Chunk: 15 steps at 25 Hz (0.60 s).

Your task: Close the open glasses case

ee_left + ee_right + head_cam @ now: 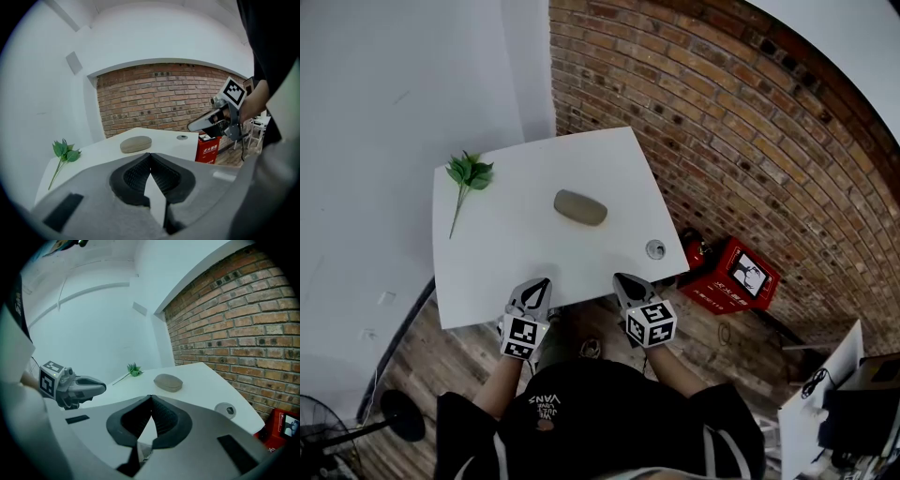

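The left gripper [544, 281] and the right gripper [621, 278] are held side by side, a gap between them, tips pointing away and slightly down. Both have their jaws pressed together, nothing between. Bare forearms [501, 382] reach forward behind them.

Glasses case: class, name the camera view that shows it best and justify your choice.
Head view: the glasses case lies whole and unobstructed on the white table, seen from above. Both gripper views show it only side-on, from low across the table.
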Each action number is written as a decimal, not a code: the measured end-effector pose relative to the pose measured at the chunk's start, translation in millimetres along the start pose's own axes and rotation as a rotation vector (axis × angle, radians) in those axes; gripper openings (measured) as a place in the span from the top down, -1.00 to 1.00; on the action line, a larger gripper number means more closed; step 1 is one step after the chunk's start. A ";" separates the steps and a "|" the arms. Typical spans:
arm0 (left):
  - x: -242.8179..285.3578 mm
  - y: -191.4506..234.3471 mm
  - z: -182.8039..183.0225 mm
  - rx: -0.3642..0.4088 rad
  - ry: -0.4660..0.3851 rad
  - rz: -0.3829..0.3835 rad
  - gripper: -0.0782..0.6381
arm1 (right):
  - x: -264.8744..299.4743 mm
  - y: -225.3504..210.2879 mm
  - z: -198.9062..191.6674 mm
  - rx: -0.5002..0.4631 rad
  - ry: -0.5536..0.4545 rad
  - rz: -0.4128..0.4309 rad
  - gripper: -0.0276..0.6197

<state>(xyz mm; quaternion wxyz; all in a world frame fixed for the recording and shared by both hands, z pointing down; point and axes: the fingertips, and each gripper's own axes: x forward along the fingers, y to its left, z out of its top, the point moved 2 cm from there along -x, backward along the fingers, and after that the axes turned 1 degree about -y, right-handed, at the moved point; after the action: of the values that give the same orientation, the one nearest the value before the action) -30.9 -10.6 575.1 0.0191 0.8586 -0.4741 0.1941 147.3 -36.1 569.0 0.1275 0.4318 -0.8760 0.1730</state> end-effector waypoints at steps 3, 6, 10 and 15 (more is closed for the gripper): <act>1.0 -7.1 -2.3 -0.014 0.006 -0.011 0.76 | -2.2 2.6 -6.3 -0.008 0.012 0.006 0.91; 1.4 -13.3 -1.7 0.000 0.013 -0.023 0.76 | -4.3 3.6 -8.5 -0.020 0.018 0.007 0.92; 4.3 -24.0 1.5 0.077 0.016 -0.053 0.76 | -5.9 1.9 -8.6 -0.025 0.011 0.003 0.92; 7.1 -28.8 7.9 0.071 0.000 -0.067 0.76 | -5.6 1.0 -7.8 -0.025 0.008 0.001 0.92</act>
<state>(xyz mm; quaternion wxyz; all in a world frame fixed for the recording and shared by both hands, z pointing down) -1.3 -2.2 574.6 -0.0050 0.8741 -0.4379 0.2100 150.4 -28.3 573.8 0.1365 0.4289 -0.8779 0.1637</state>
